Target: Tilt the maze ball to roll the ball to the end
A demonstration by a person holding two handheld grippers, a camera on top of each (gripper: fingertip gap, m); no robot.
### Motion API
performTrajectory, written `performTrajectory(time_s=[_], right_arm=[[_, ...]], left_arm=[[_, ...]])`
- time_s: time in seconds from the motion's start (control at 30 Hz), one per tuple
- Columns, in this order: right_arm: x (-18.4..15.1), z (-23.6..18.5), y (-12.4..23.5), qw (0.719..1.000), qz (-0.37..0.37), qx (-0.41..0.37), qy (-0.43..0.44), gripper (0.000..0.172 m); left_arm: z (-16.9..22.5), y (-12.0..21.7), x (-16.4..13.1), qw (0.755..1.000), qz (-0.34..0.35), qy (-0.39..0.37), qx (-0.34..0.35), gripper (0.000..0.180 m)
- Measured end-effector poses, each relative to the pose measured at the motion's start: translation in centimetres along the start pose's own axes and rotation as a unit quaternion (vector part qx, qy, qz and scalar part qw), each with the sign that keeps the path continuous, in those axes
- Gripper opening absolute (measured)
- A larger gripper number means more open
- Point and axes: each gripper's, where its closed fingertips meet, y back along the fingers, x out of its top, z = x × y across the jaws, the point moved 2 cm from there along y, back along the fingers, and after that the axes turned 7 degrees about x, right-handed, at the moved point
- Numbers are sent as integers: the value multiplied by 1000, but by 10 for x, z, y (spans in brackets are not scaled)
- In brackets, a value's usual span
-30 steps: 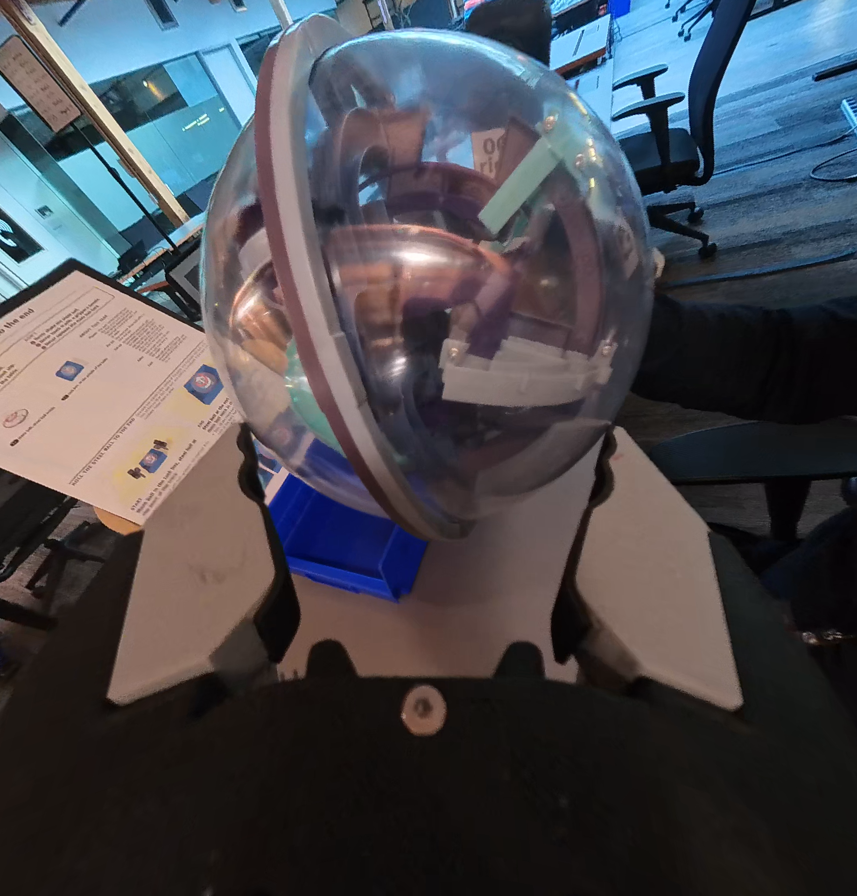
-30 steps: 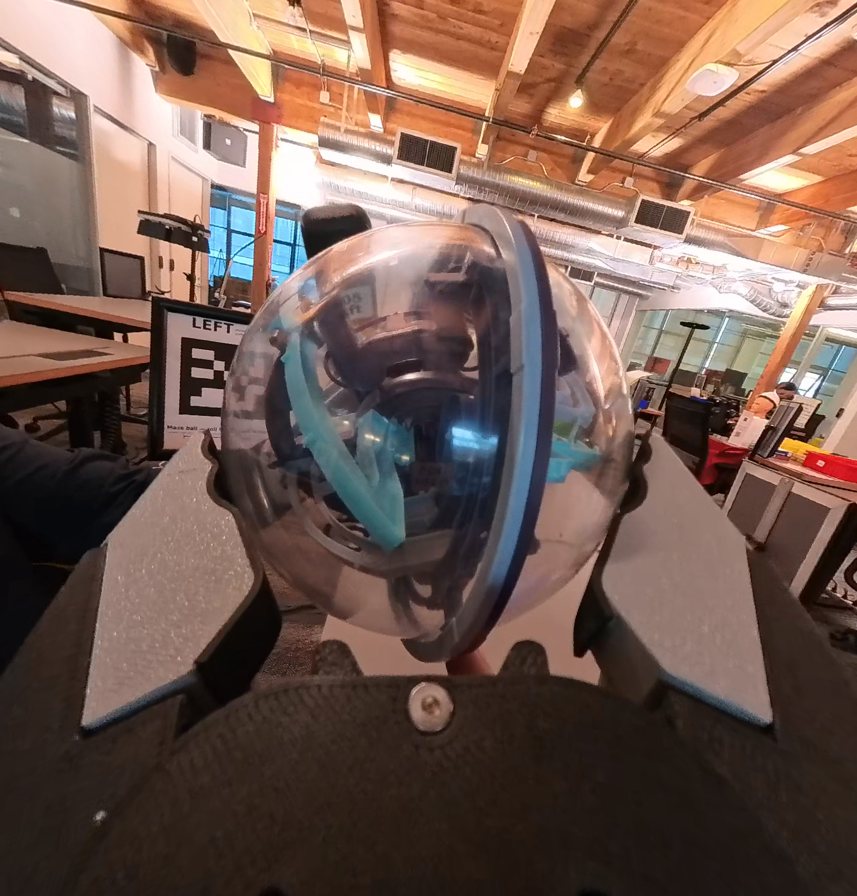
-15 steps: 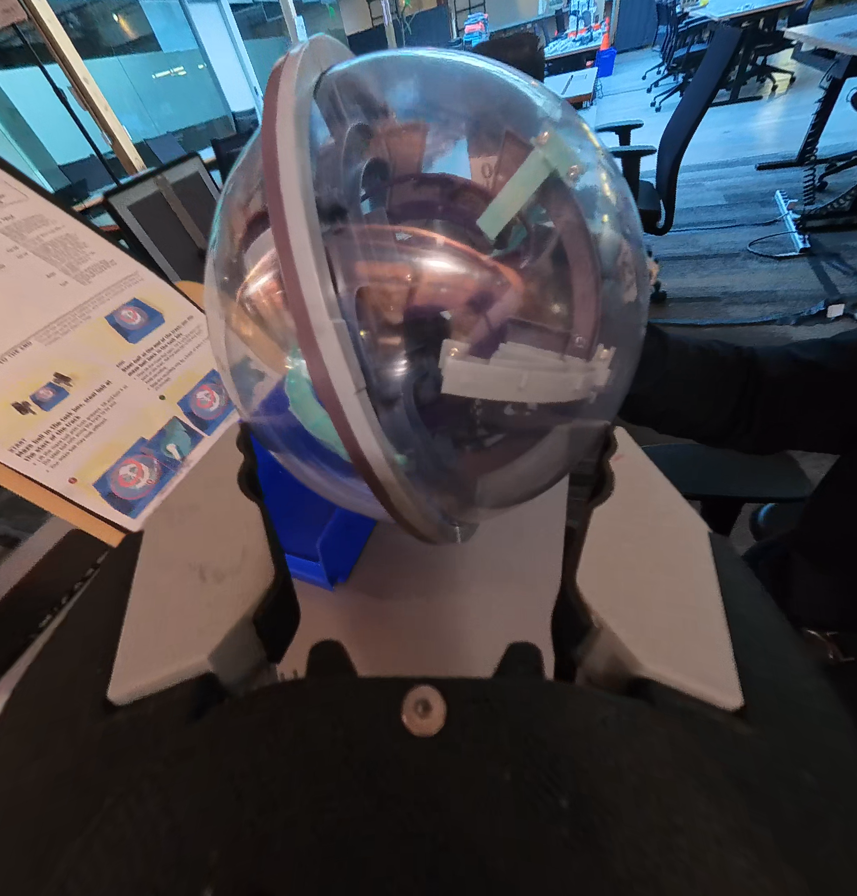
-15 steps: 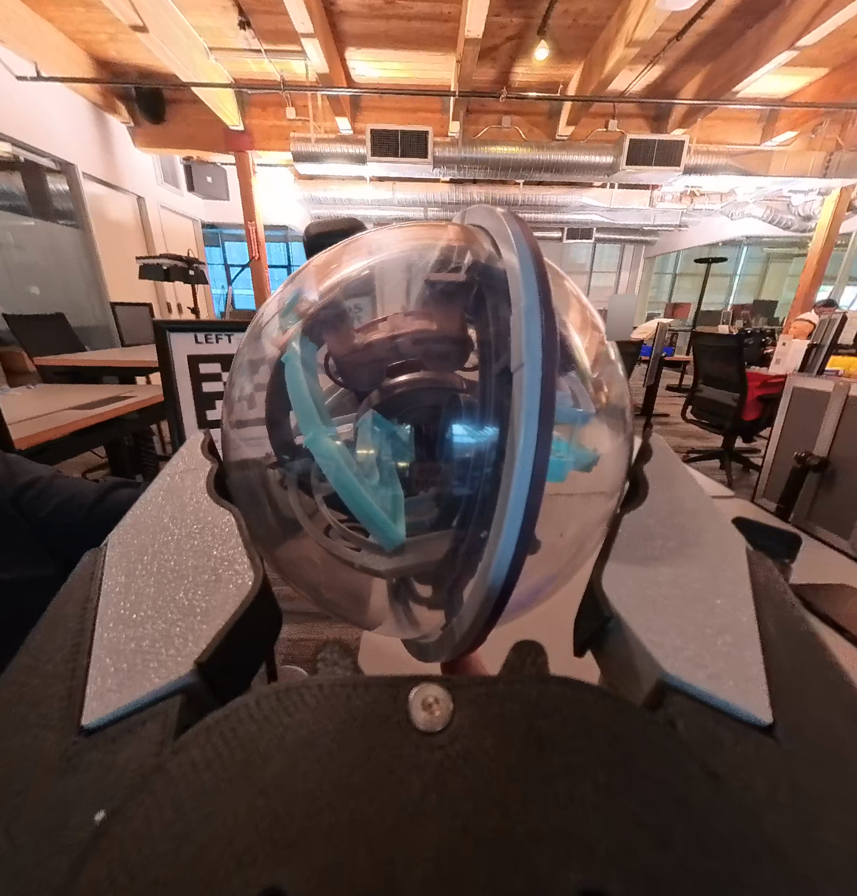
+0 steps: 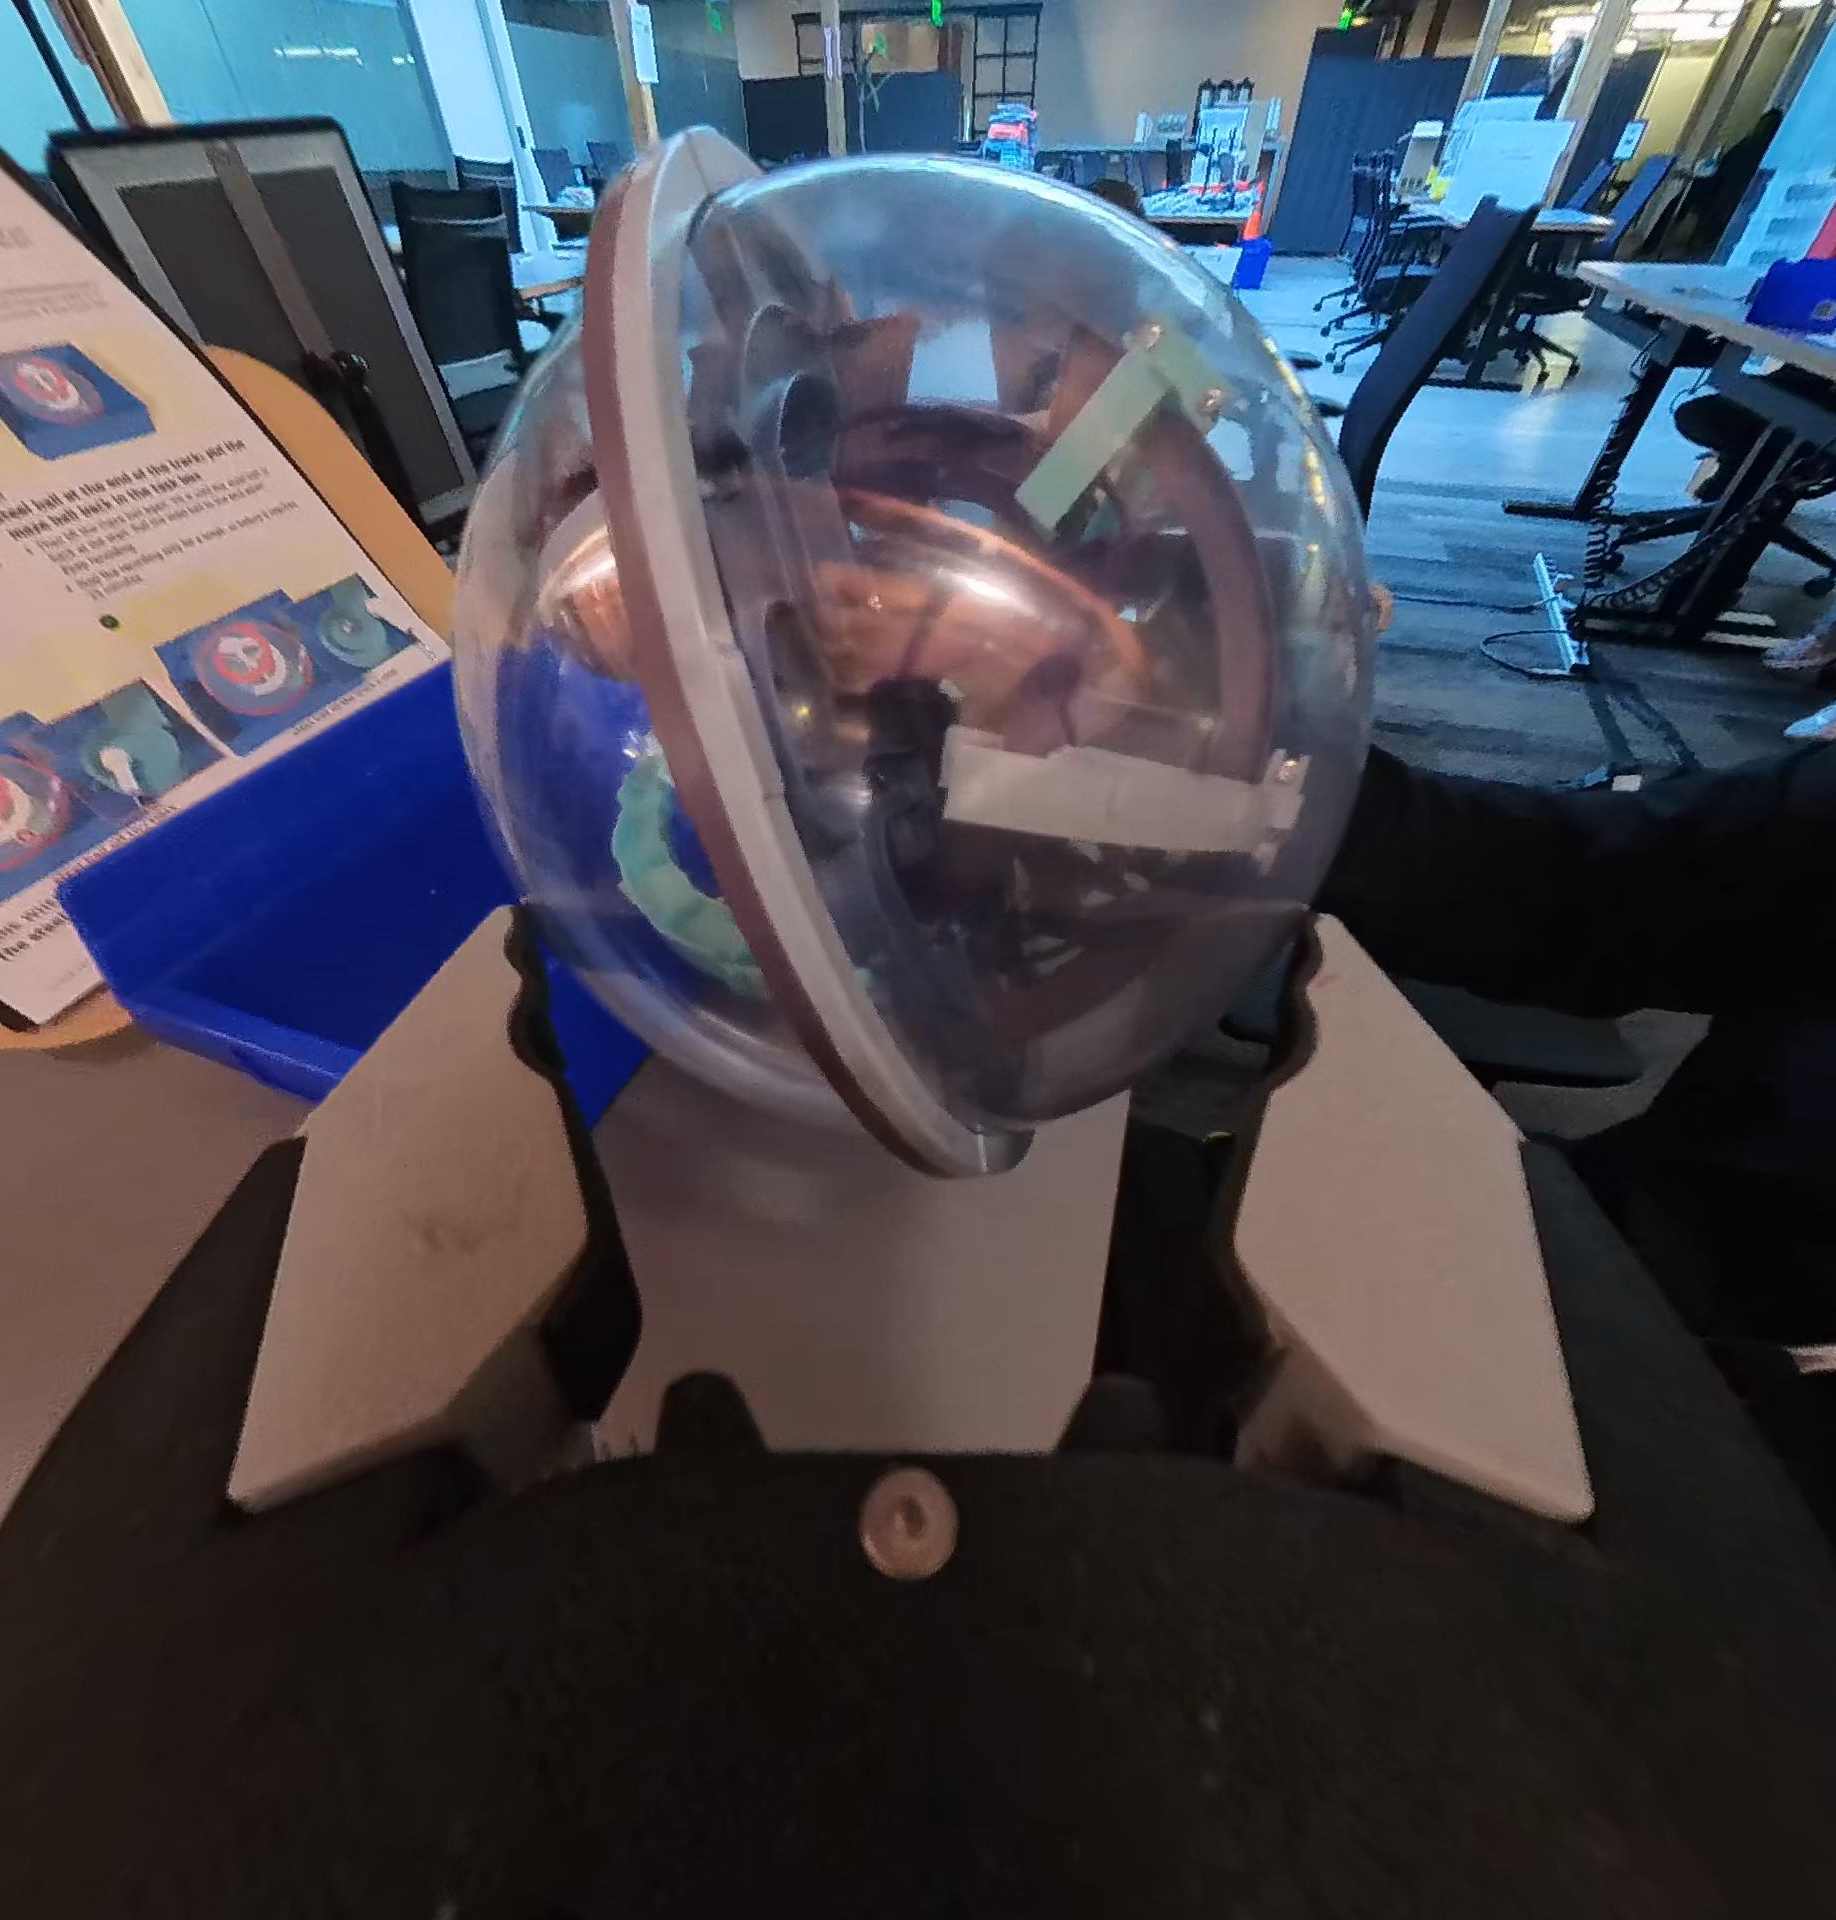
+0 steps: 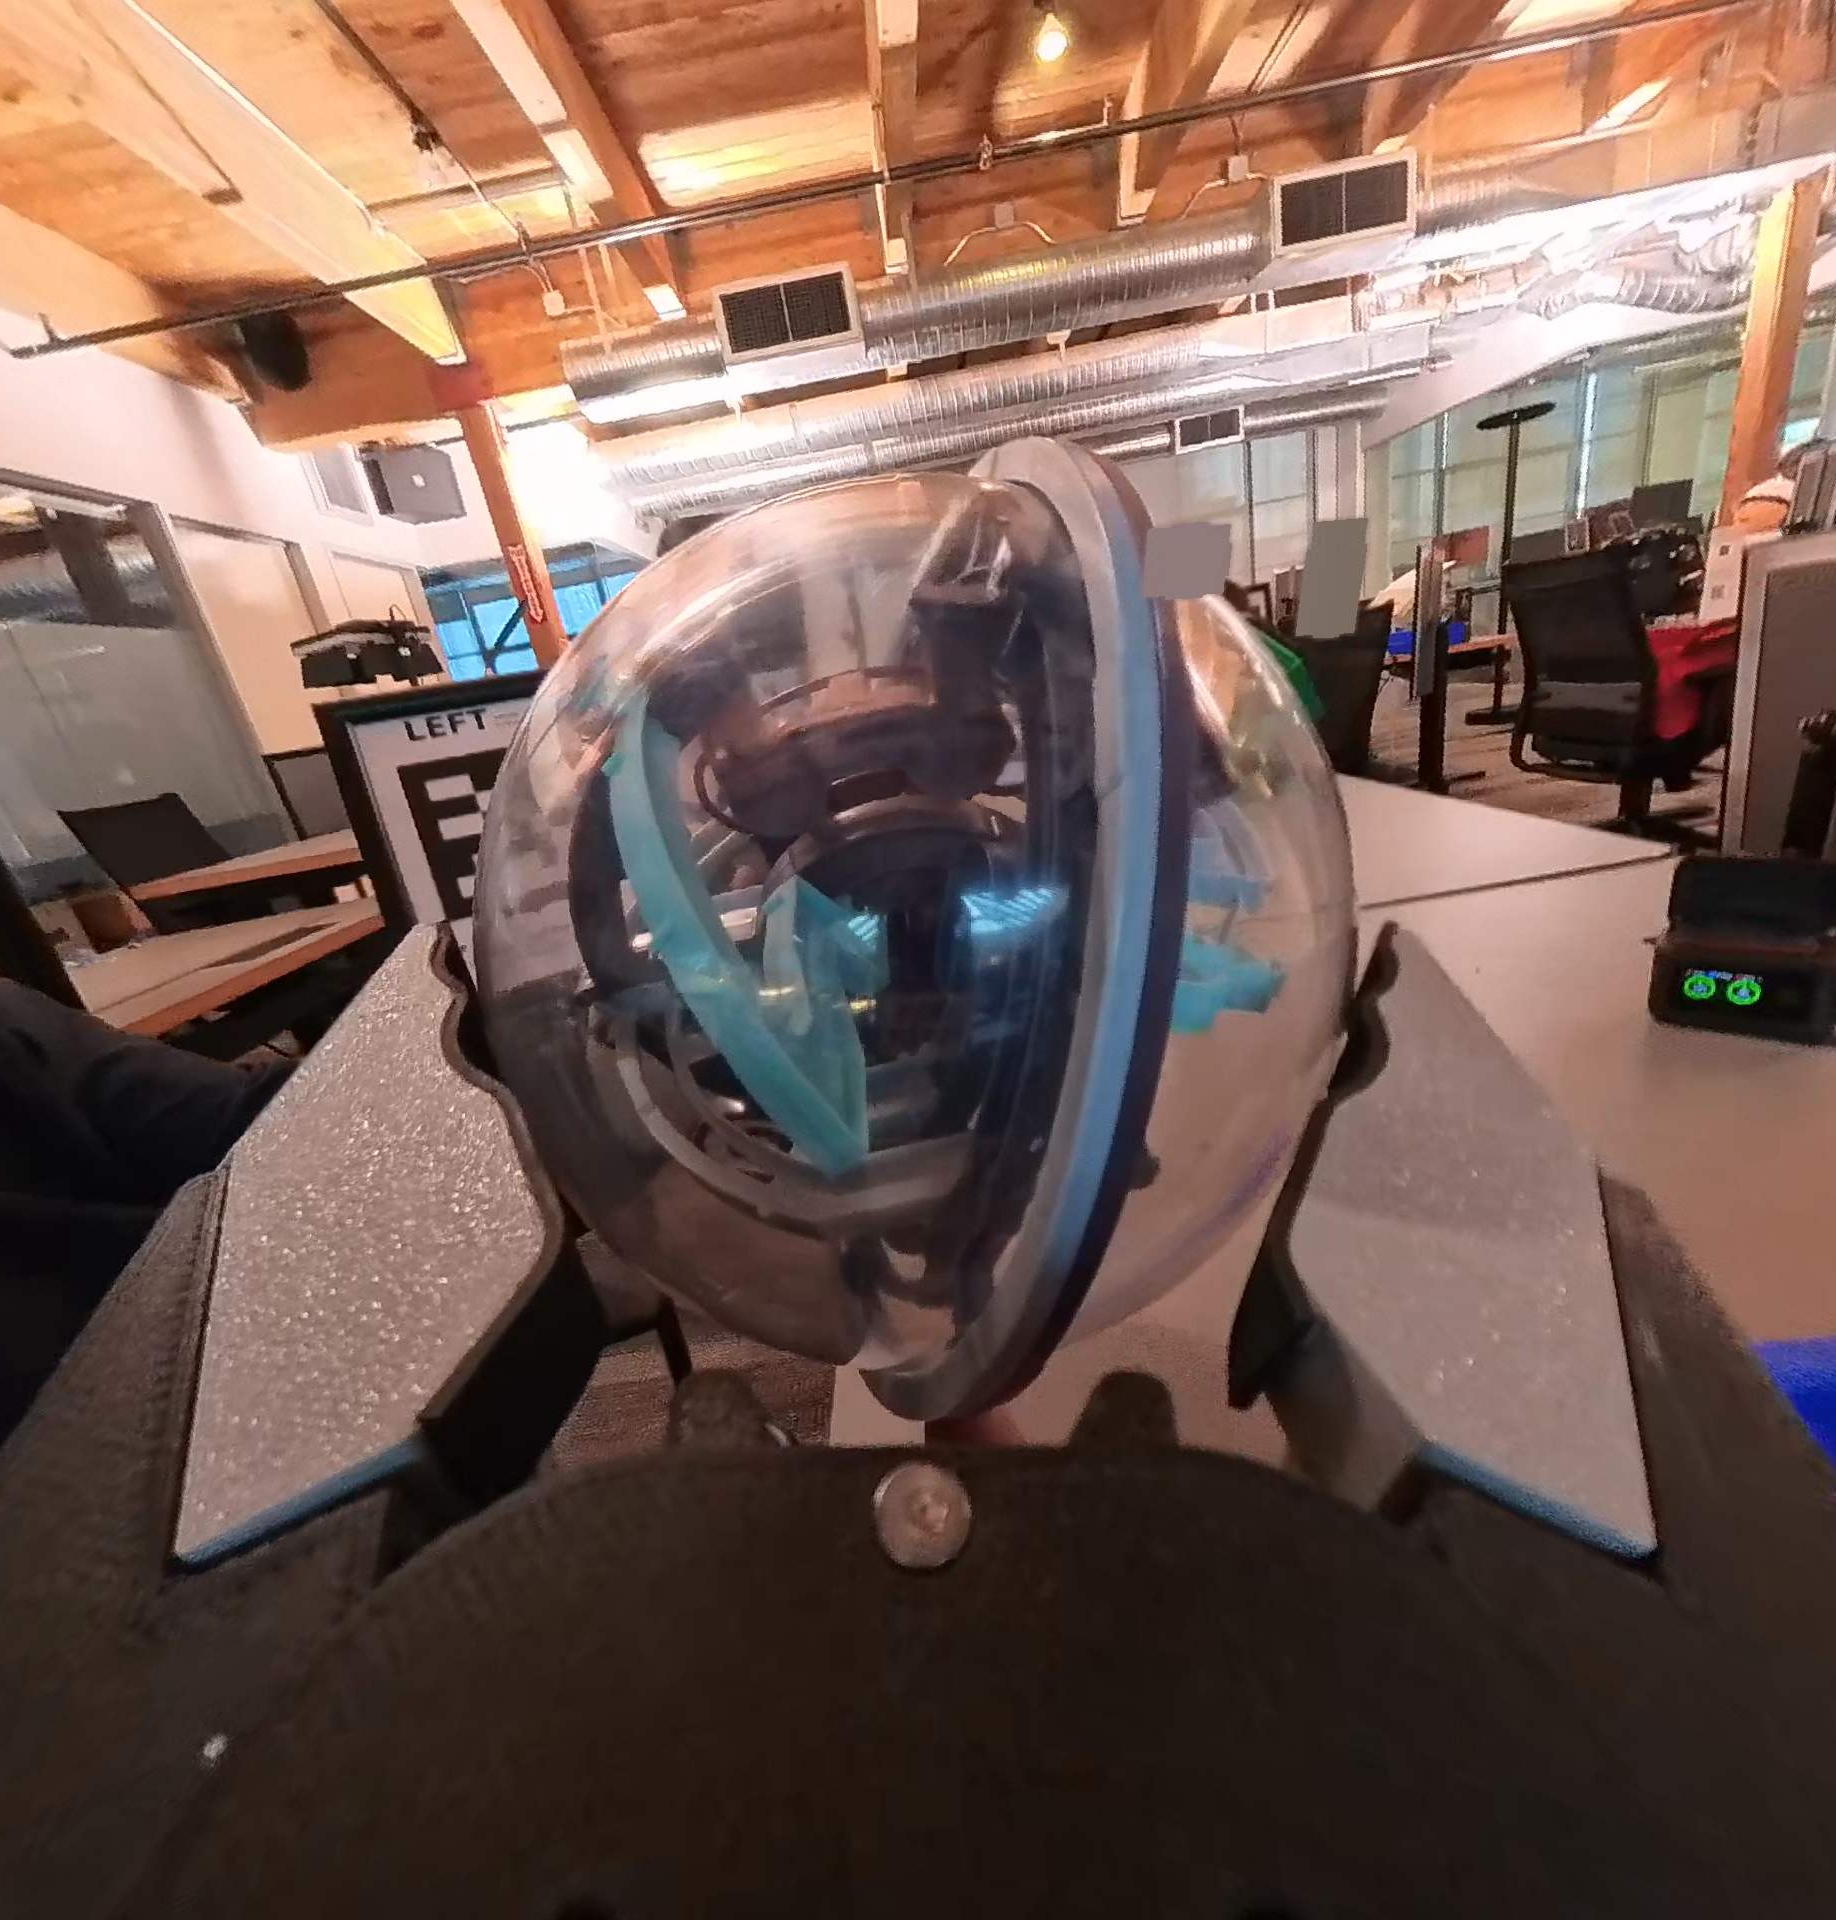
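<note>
Maze ball [image 5: 914, 644], a big clear plastic sphere with coloured tracks inside, sits up off the grey table [image 6: 1620, 1091], pinched between both grippers' fingers, left gripper [image 5: 909, 935] and right gripper [image 6: 919, 966] equally close, seam ring tilted off vertical, steel ball not spotted.

Grey counter [image 5: 103, 1174]: blue bin [image 5: 270, 935] and framed instruction sheet [image 5: 114, 582] rest on it; a small black case [image 6: 1745, 961] too.
</note>
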Motion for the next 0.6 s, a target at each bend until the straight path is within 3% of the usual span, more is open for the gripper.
performTrajectory(time_s=[0.6], right_arm=[[-76, 14, 17, 998, -17, -12, -64, 157]], left_arm=[[0, -11, -74, 998, -10, 58, -11, 136]])
